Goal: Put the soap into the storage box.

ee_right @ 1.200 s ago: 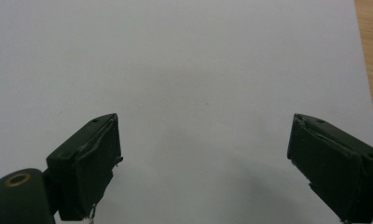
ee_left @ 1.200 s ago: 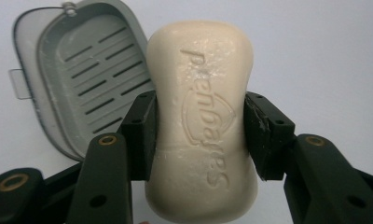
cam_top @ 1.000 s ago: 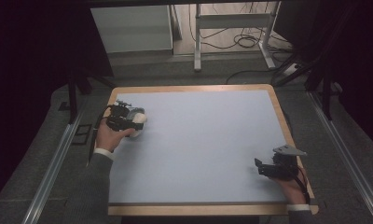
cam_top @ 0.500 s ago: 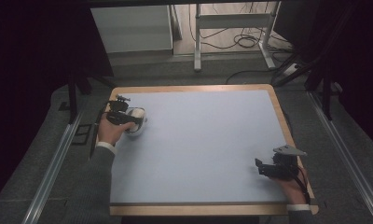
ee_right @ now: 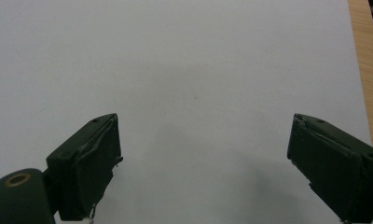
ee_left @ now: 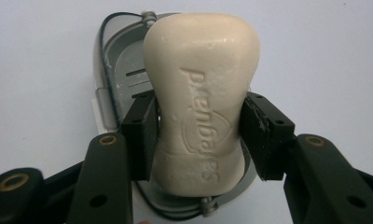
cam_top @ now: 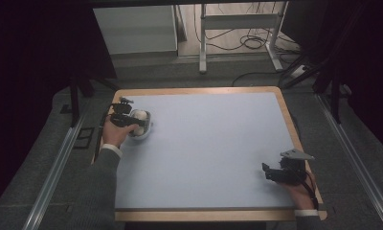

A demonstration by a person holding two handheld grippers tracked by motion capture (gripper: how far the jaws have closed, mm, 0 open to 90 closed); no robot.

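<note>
You have two grippers on the table point(cam_top: 208, 201) and two things to handle: one soap bar point(ee_left: 201, 100) and one soap dish point(ee_left: 114, 60).

Your left gripper point(ee_left: 198, 135) is clamped on the soap. In the left gripper view, both black pads press the bar's narrow waist, one from 9 o'clock and one from 3 o'clock. The bar is cream, with raised lettering running along its length, and it points toward 12 o'clock away from the jaws. The grey dish lies directly under it, its slotted floor and one wire rim showing from 9 to 11 o'clock of the bar, with more rim peeking out at 6 o'clock. Whether the bar touches the dish floor or hangs just above it can't be told.

From the high view, your left gripper point(cam_top: 132, 120) sits at about 9 o'clock on the blue mat, close to the left edge, with the pale dish point(cam_top: 146, 129) right at its tip.

Your right gripper point(ee_right: 203, 163) stands wide open with nothing between its two pads; in its own view there is bare blue mat beneath and a strip of wooden border point(ee_right: 369, 70) at 2 o'clock. In the high view, it point(cam_top: 271, 172) rests at about 4 o'clock on the mat, well apart from the soap and dish.
</note>
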